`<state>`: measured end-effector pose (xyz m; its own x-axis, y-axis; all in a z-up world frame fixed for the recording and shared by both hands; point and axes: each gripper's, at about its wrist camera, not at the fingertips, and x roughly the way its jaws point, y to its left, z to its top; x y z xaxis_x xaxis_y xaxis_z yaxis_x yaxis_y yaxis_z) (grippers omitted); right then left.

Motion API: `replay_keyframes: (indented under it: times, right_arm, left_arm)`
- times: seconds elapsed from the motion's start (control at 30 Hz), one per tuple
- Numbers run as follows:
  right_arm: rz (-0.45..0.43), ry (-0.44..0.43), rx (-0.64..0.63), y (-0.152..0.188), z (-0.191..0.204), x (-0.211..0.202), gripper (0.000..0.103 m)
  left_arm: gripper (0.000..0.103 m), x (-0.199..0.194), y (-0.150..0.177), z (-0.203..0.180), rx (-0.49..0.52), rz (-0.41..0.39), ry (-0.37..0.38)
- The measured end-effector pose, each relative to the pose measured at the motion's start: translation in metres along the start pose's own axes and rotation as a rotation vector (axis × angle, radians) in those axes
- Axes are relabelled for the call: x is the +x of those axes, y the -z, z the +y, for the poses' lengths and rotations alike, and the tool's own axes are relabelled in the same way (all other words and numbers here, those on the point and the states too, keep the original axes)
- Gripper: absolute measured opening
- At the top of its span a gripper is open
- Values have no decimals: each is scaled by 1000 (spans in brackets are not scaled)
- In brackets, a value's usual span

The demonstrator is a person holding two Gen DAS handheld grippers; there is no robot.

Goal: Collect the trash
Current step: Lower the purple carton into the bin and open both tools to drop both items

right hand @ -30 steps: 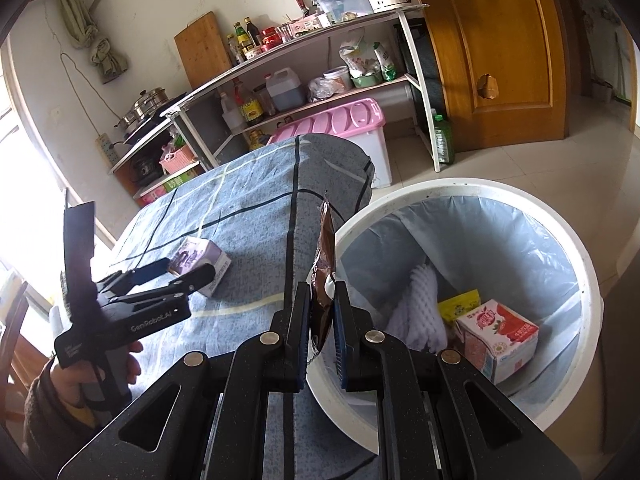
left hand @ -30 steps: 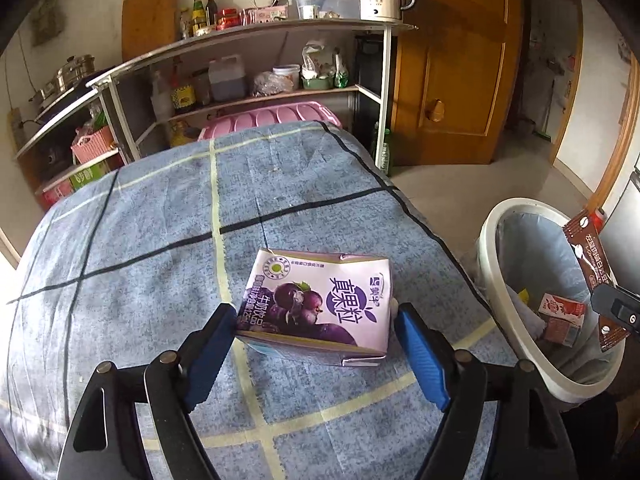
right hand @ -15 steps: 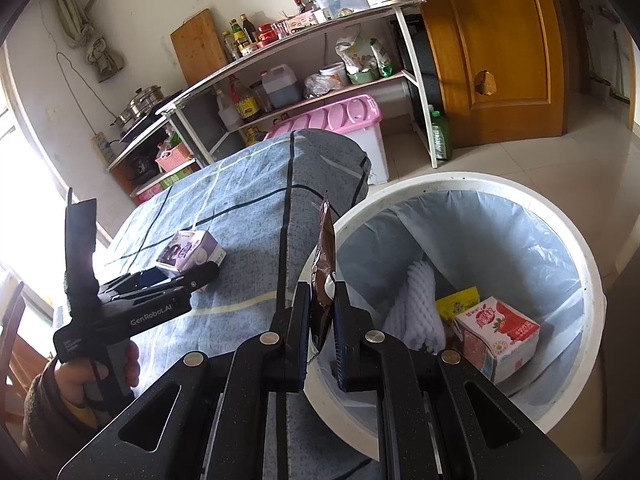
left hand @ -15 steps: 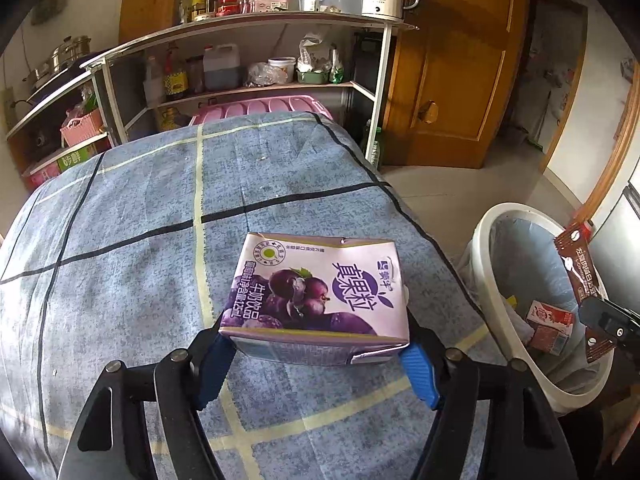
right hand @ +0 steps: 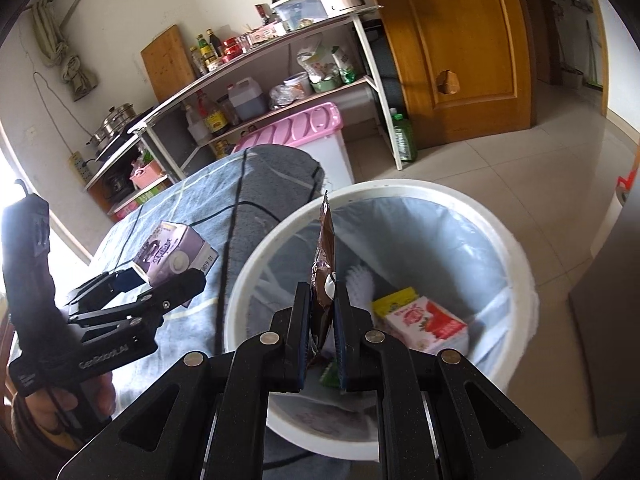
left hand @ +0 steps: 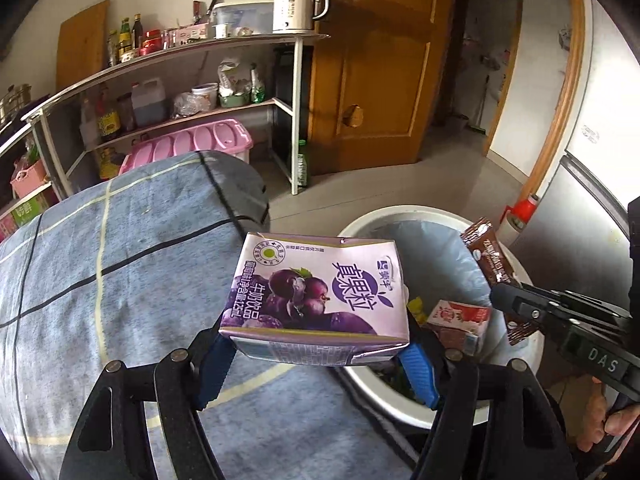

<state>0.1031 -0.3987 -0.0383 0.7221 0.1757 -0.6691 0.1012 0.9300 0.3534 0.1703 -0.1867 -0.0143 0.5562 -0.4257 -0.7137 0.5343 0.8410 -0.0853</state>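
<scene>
1. Left wrist view: the purple grape milk-drink carton (left hand: 320,296) sits between the blue pads (left hand: 214,364) of the left gripper (left hand: 316,356). The jaws have just been closing and now pinch the carton by its two short ends, holding it clear of the bench (left hand: 100,300), with its printed face up and its far right corner over the rim of the trash bin (left hand: 400,408).
2. Right wrist view: the same carton shows at the left, clamped in the left gripper above the blue checked cloth that covers the bench, just beside the bin's rim.
3. Right wrist view: the right gripper (right hand: 322,332) has its jaws pressed together on a brown snack wrapper (right hand: 326,248), which stands upright on edge above the open mouth of the bin.
4. Left wrist view: the brown wrapper appears at the right, held over the far side of the bin by the right gripper, with the fingers of a hand (left hand: 600,416) below it.
5. Inside the white bin, lined with a pale blue bag (right hand: 440,240), lie a red strawberry drink carton (right hand: 424,324), a yellow packet (right hand: 394,296) and a white foam net sleeve (right hand: 360,284).
6. Right wrist view: a hand (right hand: 52,404) grips the handle of the left gripper at the lower left.
7. Behind the bench stand a shelf rack (left hand: 180,64) with bottles and a kettle (left hand: 296,4), a pink-lidded storage box (left hand: 192,144) and a wooden door (left hand: 380,60).
</scene>
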Motion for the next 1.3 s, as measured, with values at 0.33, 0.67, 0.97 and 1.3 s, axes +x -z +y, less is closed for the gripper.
replay_keyframes:
  times: [0.33,0.67,0.97,1.3]
  right_arm:
    - [49,89,28,2,-35,0,11]
    - [91,131,25,3,-51,10,24]
    - [57,124,40,5,-51,2,47]
    - [-54,151,-4,9,-24,-37,47]
  left_arm:
    - [74,14,-2,-57,77,15,62]
    - [74,21,1,-73,105,35,49]
    - [74,12,3,-69,93,19,34]
    - [74,-33,11,-60,44,-72,-70]
